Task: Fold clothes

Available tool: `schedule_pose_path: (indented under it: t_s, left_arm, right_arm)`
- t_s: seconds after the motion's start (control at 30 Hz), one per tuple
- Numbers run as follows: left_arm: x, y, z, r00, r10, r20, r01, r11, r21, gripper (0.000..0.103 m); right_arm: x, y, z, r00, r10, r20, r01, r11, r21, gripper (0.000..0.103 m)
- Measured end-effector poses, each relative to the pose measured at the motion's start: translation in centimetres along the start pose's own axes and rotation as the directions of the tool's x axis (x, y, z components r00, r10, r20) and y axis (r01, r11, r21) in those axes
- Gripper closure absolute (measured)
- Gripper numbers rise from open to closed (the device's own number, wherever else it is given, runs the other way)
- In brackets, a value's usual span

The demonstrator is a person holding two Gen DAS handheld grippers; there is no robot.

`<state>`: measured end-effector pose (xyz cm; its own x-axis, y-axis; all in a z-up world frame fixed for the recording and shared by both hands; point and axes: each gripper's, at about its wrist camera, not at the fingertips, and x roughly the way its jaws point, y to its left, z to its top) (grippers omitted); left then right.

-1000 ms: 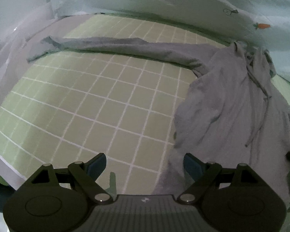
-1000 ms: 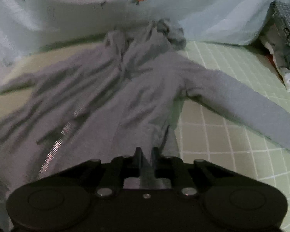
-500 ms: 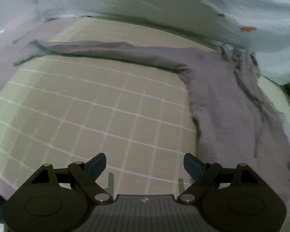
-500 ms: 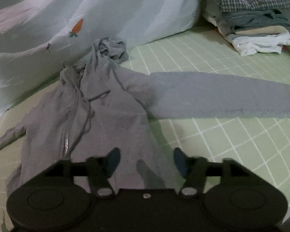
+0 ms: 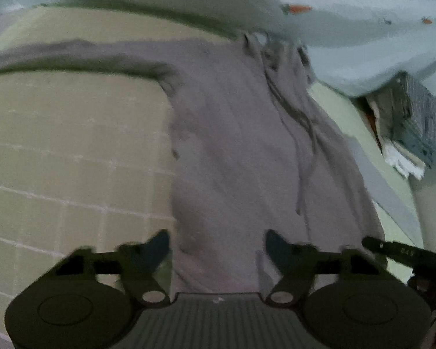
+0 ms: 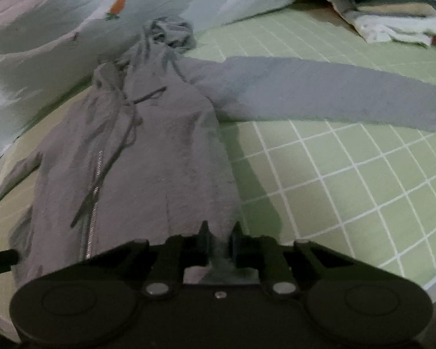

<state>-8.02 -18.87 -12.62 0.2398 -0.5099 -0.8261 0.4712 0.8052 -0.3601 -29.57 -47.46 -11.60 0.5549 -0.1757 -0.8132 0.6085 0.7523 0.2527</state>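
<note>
A grey zip hoodie lies front-up on the green checked sheet, both sleeves stretched out sideways. My left gripper hovers over its bottom hem. Its jaws are closing, still well apart, with the cloth lying between them. My right gripper is at the hem's right corner. Its jaws are closing and stand narrow, with grey fabric pinched between the fingertips. The right gripper's dark tip shows at the left view's lower right.
A pale quilt with carrot prints is bunched behind the hood. A stack of folded clothes sits at the far right of the bed. The right sleeve crosses the green sheet.
My left gripper swung right from bare sheet to over the hoodie's hem, and its jaws narrowed. The right gripper opened, then closed on the hem.
</note>
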Motion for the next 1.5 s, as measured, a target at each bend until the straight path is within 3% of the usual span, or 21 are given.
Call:
schedule_pose_path:
  t_s: [0.03, 0.07, 0.2, 0.27, 0.33, 0.4, 0.43, 0.53, 0.73, 1.0, 1.17, 1.33, 1.43, 1.5]
  left_arm:
    - [0.3, -0.4, -0.2, 1.000, 0.015, -0.014, -0.015, 1.000, 0.011, 0.083]
    - [0.7, -0.8, -0.3, 0.999, 0.030, -0.028, -0.029, 0.999, 0.022, 0.095]
    - [0.7, -0.8, -0.8, 0.998, 0.057, -0.027, -0.058, 0.997, -0.047, 0.095]
    - [0.5, -0.8, -0.9, 0.997, 0.080, -0.017, -0.081, 0.993, -0.088, 0.092]
    - [0.1, -1.7, -1.0, 0.991, 0.133, -0.002, -0.133, 0.987, -0.095, 0.084]
    - [-0.3, -3.0, -1.1, 0.980, 0.200, 0.012, -0.198, 0.977, -0.085, 0.070]
    - [-0.5, -3.6, -1.1, 0.974, 0.224, 0.018, -0.222, 0.972, -0.082, 0.058]
    - [-1.7, -5.0, -1.2, 0.962, 0.270, 0.040, -0.265, 0.960, -0.092, 0.042]
    - [-2.5, -8.0, -1.3, 0.940, 0.340, 0.033, -0.332, 0.932, -0.147, 0.037]
    - [-0.8, -11.9, -0.9, 0.928, 0.372, -0.020, -0.372, 0.920, -0.126, 0.036]
    - [-0.6, -13.3, -0.5, 0.924, 0.381, -0.014, -0.381, 0.919, -0.101, 0.036]
    - [-1.7, -12.8, 0.0, 0.912, 0.411, 0.003, -0.407, 0.905, -0.120, 0.035]
    - [-2.7, -11.7, 0.3, 0.904, 0.427, 0.014, -0.421, 0.895, -0.146, 0.033]
    - [-3.4, -10.6, 0.3, 0.899, 0.437, 0.018, -0.429, 0.888, -0.164, 0.033]
  right_arm:
    - [-0.3, 0.0, -0.1, 1.000, 0.007, 0.003, -0.007, 1.000, -0.014, 0.091]
    - [-0.3, -0.1, -0.2, 1.000, 0.010, -0.003, -0.010, 1.000, -0.020, 0.091]
    - [-0.3, -0.8, -0.3, 0.999, 0.037, -0.024, -0.038, 0.999, -0.023, 0.087]
    - [-0.6, -1.4, 0.2, 0.999, 0.036, -0.009, -0.036, 0.999, -0.017, 0.072]
    - [-1.0, -2.8, 1.1, 0.999, 0.027, 0.032, -0.027, 1.000, 0.008, 0.046]
    - [-1.1, -4.4, 2.1, 0.998, 0.020, 0.067, -0.022, 0.999, 0.034, 0.033]
    - [-0.9, -5.5, 3.0, 0.996, -0.017, 0.083, 0.014, 0.999, 0.041, 0.033]
    - [-0.3, -8.8, 5.5, 0.982, -0.137, 0.132, 0.129, 0.990, 0.065, 0.033]
    - [2.6, -17.4, 10.3, 0.922, -0.352, 0.162, 0.326, 0.930, 0.167, 0.034]
    - [3.0, -22.4, 11.2, 0.899, -0.404, 0.169, 0.384, 0.912, 0.142, 0.032]
    - [1.8, -26.2, 11.5, 0.886, -0.434, 0.164, 0.406, 0.896, 0.178, 0.024]
    - [1.4, -29.3, 12.2, 0.855, -0.496, 0.153, 0.449, 0.855, 0.260, 0.023]
    - [1.4, -30.6, 12.8, 0.819, -0.555, 0.147, 0.500, 0.815, 0.293, 0.024]
    - [1.5, -31.4, 13.2, 0.763, -0.631, 0.138, 0.574, 0.761, 0.303, 0.023]
